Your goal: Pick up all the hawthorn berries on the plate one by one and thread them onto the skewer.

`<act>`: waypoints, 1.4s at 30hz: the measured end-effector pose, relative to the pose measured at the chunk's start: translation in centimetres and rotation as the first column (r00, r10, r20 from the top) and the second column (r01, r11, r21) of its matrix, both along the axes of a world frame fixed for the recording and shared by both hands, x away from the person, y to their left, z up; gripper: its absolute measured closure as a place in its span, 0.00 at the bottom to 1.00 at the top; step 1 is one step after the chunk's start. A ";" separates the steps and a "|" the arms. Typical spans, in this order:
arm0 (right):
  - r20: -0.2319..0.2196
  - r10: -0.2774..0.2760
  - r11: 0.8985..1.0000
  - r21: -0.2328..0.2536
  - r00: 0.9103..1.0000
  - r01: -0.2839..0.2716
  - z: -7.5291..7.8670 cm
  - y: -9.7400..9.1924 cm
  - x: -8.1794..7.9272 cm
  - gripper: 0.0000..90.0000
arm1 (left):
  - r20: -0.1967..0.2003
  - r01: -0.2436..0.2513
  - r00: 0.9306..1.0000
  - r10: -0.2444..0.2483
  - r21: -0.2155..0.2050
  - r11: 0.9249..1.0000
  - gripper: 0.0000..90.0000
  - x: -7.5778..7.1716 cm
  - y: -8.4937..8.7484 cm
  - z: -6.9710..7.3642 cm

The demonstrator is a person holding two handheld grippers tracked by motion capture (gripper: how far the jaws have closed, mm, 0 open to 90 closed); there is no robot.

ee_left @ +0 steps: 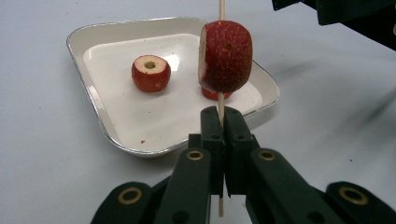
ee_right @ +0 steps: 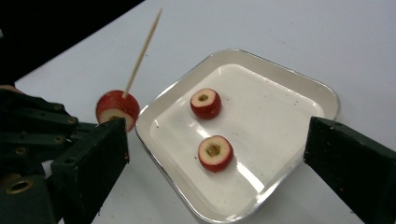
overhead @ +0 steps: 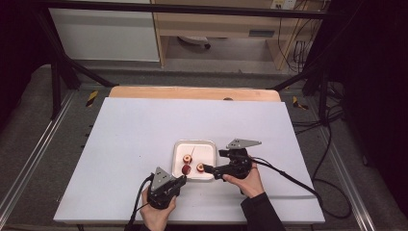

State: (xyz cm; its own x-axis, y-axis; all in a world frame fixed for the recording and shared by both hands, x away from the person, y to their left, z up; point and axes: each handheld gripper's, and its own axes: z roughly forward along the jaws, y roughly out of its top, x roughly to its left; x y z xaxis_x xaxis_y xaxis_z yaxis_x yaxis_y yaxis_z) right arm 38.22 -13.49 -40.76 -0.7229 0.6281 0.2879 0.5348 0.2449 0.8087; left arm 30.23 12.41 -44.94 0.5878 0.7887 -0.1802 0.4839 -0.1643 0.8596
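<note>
A: From the high view we see the tray near the front middle of the table, with apple slices on it. What are the hands doing?

B: The left gripper sits at the tray's near left corner, pointing at it. The right gripper reaches in from the right, its tip just beside the nearest slice. Another slice lies farther in.

A: And in the left gripper view?

B: There the left gripper has its jaws pressed together on a skewer, which stands upright. A pierced slice sits on the skewer just above the jaws, over the tray's near edge. A loose slice with a cored centre rests in the tray, and another peeks out behind the pierced one.

A: Now the right gripper view.

B: The right gripper has its jaws spread wide, with nothing pressed between them. Below them the tray holds two slices, one near the middle and one closer to us. Left of the tray, the skewer leans up and to the right, with its slice at the bottom, touching the left gripper's dark body.

A: So is the skewer just off the tray?

B: Yes, at its rim, clamped by the left gripper.
</note>
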 end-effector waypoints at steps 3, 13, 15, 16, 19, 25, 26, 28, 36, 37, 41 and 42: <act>0.009 0.013 0.998 -0.065 1.000 -0.013 0.2 -0.4 0.2 0.08 | 0.007 0.008 1.000 -0.008 0.008 1.000 0.98 0.0 0.3 0.0; -0.001 0.044 0.973 -0.228 0.999 -0.043 1.2 -0.5 0.9 0.07 | 0.016 0.023 1.000 -0.023 0.021 1.000 0.98 -0.2 1.2 0.2; -0.005 0.052 0.964 -0.259 0.999 -0.052 1.3 -0.1 1.1 0.08 | 0.012 0.028 1.000 -0.028 0.018 0.999 0.98 -0.2 1.4 0.2; -0.008 0.056 0.961 -0.269 0.998 -0.056 1.4 0.1 1.1 0.08 | 0.012 0.028 1.000 -0.028 0.015 1.000 0.98 -0.2 1.5 0.1; -0.019 0.068 0.952 -0.297 0.998 -0.071 1.4 0.7 1.5 0.09 | 0.008 0.030 1.000 -0.030 0.011 0.999 0.98 -0.2 1.8 0.1; -0.057 0.079 0.929 -0.359 0.995 -0.094 1.2 2.3 2.4 0.12 | 0.004 0.029 1.000 -0.029 0.014 0.999 0.98 -0.2 2.3 0.1; -0.069 0.082 0.925 -0.366 0.994 -0.102 1.1 2.6 2.5 0.14 | 0.002 0.027 1.000 -0.027 0.014 1.000 0.98 -0.2 2.4 0.1; -0.095 0.087 0.915 -0.385 0.992 -0.117 1.1 3.1 2.8 0.16 | 0.005 0.026 1.000 -0.026 0.020 0.999 0.98 -0.2 2.5 0.1; -0.177 0.114 0.874 -0.450 0.977 -0.184 0.5 5.5 3.7 0.23 | 0.008 0.022 1.000 -0.023 0.019 1.000 0.98 -0.3 2.9 0.2; -0.182 0.114 0.866 -0.463 0.977 -0.187 0.4 5.7 3.8 0.24 | 0.006 0.021 1.000 -0.021 0.019 1.000 0.98 -0.2 2.9 0.2; -0.214 0.118 0.848 -0.486 0.970 -0.211 0.1 6.6 4.2 0.30 | 0.006 0.018 1.000 -0.018 0.018 1.000 0.98 -0.2 3.1 0.2; -0.221 0.114 0.845 -0.492 0.969 -0.212 0.0 6.7 4.2 0.31 | 0.006 0.019 1.000 -0.019 0.018 1.000 0.98 -0.2 3.1 0.2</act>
State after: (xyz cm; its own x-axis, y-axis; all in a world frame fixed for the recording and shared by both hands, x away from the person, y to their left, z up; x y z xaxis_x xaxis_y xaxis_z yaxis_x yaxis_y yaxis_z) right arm 42.46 -6.75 -40.74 -0.7957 0.5985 0.0932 0.5716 0.6910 0.4424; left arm 30.00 15.56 -44.70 0.6034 0.7808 -0.1622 0.4755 -0.1890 0.8592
